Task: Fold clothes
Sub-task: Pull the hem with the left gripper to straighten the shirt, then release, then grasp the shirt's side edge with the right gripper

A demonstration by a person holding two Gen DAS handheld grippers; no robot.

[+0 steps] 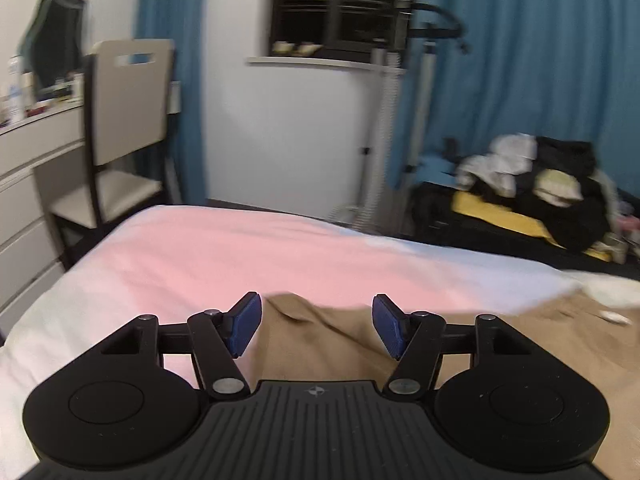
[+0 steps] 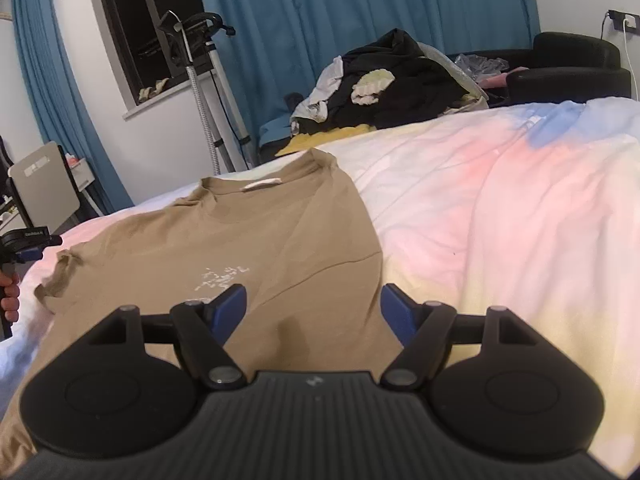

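Behind pastel bedspread (image 2: pixel 500 200), blue curtains (image 2: pixel 320 8) and clothes pile (image 2: pixel 392 80).

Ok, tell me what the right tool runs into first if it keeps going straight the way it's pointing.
Most likely the tan T-shirt: the open right tool points low across it toward the collar. Beyond that lies the bedspread. Depth is hard to judge through the fisheye.

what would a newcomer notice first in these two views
A tan short-sleeved t-shirt lies spread flat on the pink and white pastel bedsheet, in front of the open right gripper. Beyond the bed, a heap of black and white clothes sits against teal curtains.
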